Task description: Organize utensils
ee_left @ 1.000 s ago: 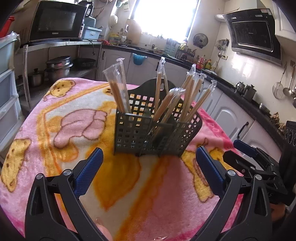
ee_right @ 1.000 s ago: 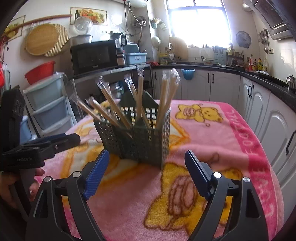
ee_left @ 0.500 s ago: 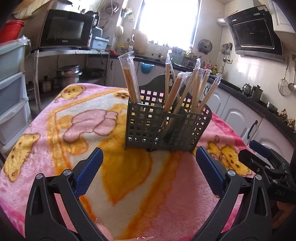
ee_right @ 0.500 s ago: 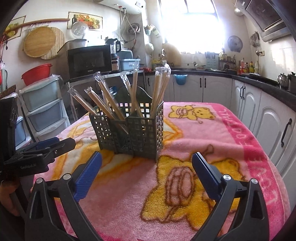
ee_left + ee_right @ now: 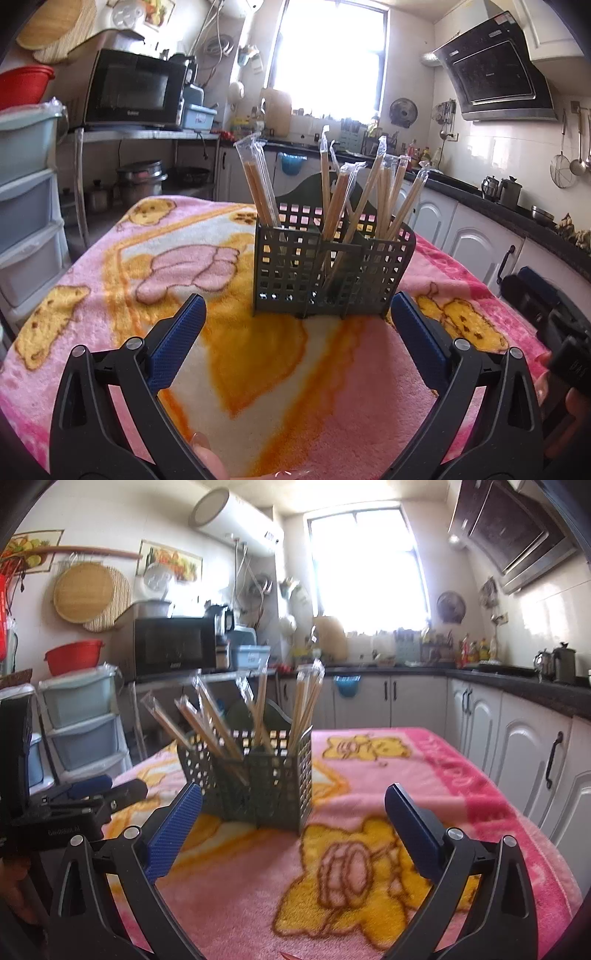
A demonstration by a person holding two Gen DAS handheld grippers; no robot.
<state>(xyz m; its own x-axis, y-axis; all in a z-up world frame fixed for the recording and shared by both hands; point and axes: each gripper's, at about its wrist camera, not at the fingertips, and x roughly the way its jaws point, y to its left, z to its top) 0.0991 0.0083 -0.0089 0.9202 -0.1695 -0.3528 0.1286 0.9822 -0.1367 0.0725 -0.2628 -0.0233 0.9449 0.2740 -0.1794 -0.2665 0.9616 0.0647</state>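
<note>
Left wrist view: we saw the left gripper [image 5: 295, 328] with its blue pads spread wide and holding nothing, just short of the grey mesh caddy [image 5: 328, 273]. The right gripper [image 5: 293, 812] was likewise spread apart and empty, facing the caddy from another side. The caddy stood upright on the pink blanket [image 5: 122, 295]. Inside it, wrapped chopsticks [image 5: 256, 184] leaned in separate compartments, one pair alone in the left compartment, the others bunched to its right.
</note>
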